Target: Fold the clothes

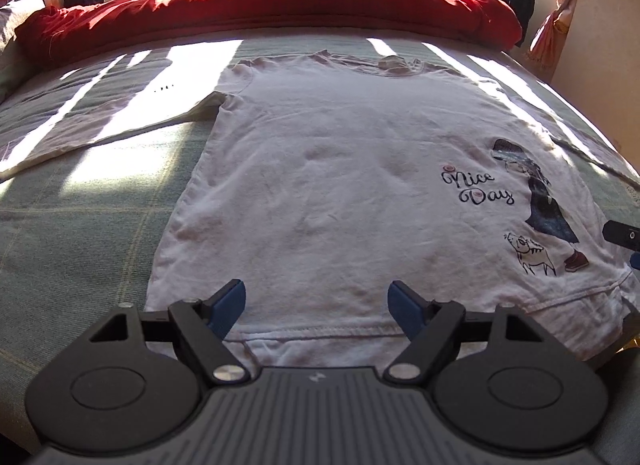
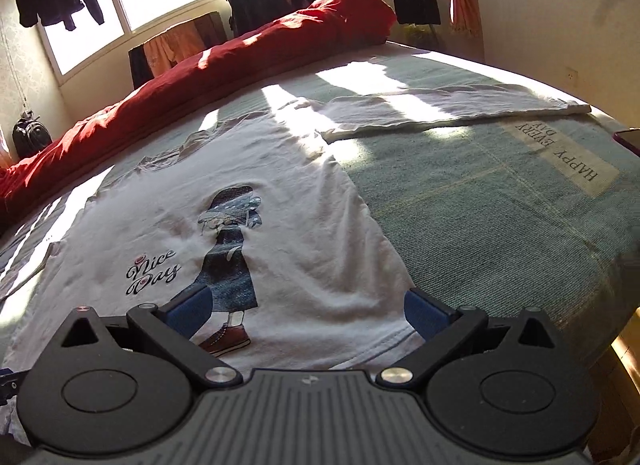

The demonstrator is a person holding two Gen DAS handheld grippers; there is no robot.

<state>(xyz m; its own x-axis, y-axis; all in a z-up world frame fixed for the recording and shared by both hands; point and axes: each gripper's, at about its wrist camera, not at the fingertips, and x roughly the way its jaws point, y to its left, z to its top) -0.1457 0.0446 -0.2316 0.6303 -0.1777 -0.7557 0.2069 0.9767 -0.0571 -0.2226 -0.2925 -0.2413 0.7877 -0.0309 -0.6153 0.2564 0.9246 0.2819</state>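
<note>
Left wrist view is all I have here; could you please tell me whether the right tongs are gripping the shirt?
Observer: No, the right tongs stand open over the hem of the white T-shirt, with nothing clamped.
Operator: Thank you. How does the sleeve on that side lie?
Observer: That sleeve is spread flat, straight out across the green bedcover.
Operator: Is anything near it?
Observer: A HAPPY EVERY DAY label on the cover, just on the near side of the sleeve's end.
</note>
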